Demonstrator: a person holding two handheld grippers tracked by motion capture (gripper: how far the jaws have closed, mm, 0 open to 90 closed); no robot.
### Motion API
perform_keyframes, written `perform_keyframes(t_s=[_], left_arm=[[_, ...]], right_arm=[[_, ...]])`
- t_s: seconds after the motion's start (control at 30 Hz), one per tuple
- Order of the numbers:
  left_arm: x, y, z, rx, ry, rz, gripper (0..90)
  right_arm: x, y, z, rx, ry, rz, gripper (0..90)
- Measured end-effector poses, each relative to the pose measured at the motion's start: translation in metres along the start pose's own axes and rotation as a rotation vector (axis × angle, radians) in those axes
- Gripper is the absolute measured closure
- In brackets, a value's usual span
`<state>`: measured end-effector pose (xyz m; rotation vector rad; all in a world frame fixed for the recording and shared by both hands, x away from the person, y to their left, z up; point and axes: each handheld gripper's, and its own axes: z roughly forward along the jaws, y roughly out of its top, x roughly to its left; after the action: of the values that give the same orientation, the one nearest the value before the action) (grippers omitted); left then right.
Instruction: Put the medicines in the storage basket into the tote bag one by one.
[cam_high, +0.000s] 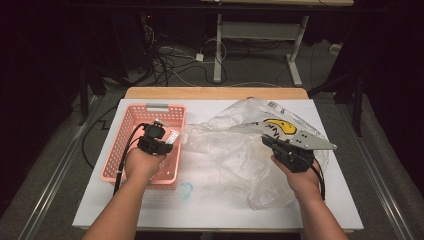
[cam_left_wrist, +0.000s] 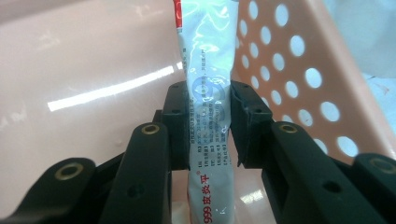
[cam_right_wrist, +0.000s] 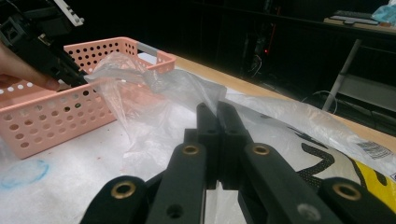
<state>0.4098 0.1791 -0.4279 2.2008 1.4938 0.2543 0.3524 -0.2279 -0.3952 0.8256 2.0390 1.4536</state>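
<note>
The pink perforated basket (cam_high: 129, 125) sat on the white table cover (cam_high: 210, 200), with a grey strip on its far rim. Over its inside, near the wall that faced the clear plastic bag (cam_high: 235, 150), the left gripper (cam_high: 167, 141) held a white tube (cam_left_wrist: 205, 84); its two black jaws were clamped on the tube's sides, and the pink floor and holed wall showed right behind it. What else lay in the basket could not be told.

The tube was glossy and white, flattened, with a red band at its far end, small dark print down its length and red characters after the digits 999 near the jaws.

The bag lay crumpled just beside the basket, its near edge touching the basket's wall. It carried a yellow and black printed face and a white label. The right gripper (cam_high: 265, 140), on the side of the bag away from the basket, had its jaws pressed together on a fold of the bag's film.
</note>
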Motion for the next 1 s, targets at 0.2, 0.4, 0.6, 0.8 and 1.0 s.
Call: perform_keyframes(t_s=[0.2, 0.4, 0.6, 0.8, 1.0], left_arm=[[0.000, -0.007, -0.010, -0.092, -0.021, 0.014, 68.5], [-0.002, -0.013, -0.022, -0.174, -0.047, 0.026, 68.4], [-0.004, -0.021, -0.034, -0.254, -0.077, 0.048, 68.4], [-0.008, -0.030, -0.043, -0.318, -0.097, 0.077, 68.4], [-0.012, -0.038, -0.049, -0.375, -0.118, 0.081, 68.5]], right_arm=[[0.000, 0.000, 0.000, 0.000, 0.004, -0.001, 90.0], [0.000, 0.000, -0.002, 0.000, 0.001, -0.003, 90.0], [-0.001, 0.000, -0.003, -0.007, 0.004, -0.005, 90.0], [-0.002, 0.001, -0.005, -0.015, 0.002, -0.007, 90.0], [-0.002, 0.001, -0.007, -0.022, 0.004, -0.007, 90.0]])
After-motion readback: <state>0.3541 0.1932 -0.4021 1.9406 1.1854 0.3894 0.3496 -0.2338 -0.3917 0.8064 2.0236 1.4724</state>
